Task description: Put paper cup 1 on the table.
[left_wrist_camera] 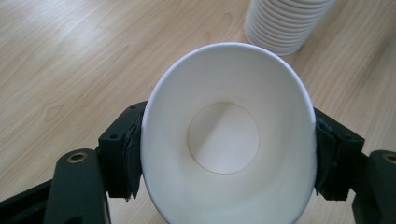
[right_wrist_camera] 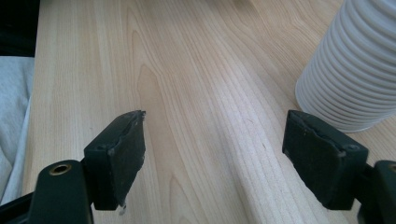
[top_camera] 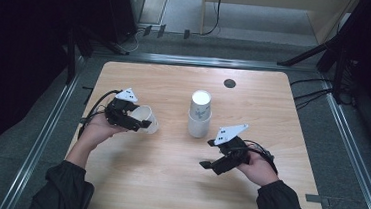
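One paper cup (top_camera: 144, 119), squeezed oval by the clenched left hand-held gripper (top_camera: 139, 123), sits left of centre, apart from the stack of cups (top_camera: 199, 116) mid-frame, so separation looks done and setting it down remains; the right hand-held gripper (top_camera: 209, 154) gapes empty.

Light wooden table (top_camera: 167, 183), stack of white paper cups (top_camera: 199, 114) standing mid-table

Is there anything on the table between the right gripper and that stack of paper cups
Nothing visible. The right gripper has its jaws open, with bare wood between it and the stack of cups, which stands just beyond and to one side. The single cup is clamped in the left gripper, off to the stack's other side.
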Motion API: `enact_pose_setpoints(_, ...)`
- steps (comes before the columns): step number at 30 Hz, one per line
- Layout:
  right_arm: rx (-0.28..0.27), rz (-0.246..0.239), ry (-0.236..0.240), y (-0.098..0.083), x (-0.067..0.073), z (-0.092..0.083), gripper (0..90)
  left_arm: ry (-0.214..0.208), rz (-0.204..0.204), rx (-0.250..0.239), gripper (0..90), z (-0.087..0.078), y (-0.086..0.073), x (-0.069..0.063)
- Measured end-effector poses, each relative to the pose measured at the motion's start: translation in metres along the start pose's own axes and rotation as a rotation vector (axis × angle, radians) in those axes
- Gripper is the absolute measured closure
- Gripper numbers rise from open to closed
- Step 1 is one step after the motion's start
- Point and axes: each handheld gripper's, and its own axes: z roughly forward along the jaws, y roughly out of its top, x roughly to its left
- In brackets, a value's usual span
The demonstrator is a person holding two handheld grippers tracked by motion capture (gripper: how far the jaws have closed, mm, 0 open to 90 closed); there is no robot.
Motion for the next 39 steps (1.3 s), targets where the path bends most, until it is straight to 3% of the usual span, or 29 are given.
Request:
enact_pose_setpoints(10,0.015,0.007,0.000,-0.001,0.000,0.002,21.7,0.091,-0.049,0.031,25.7,-0.010,-0.007,0.017)
enact_pose_setpoints(17,0.024,-0.008,-0.007,-0.002,-0.001,0.004,21.8,0.157,-0.135,0.068,24.5,-0.013,-0.018,0.036)
enact_pose_setpoints(19,0.026,-0.012,-0.005,-0.002,0.000,0.005,22.0,0.192,-0.146,0.085,24.5,-0.012,-0.019,0.039)
enact_pose_setpoints(27,0.026,-0.029,0.000,-0.002,0.001,0.006,22.8,0.243,-0.156,0.136,24.6,-0.008,-0.024,0.045)
enact_pose_setpoints(39,0.020,-0.048,-0.001,-0.002,0.002,0.007,24.8,0.260,-0.133,0.168,23.9,0.000,-0.024,0.043)
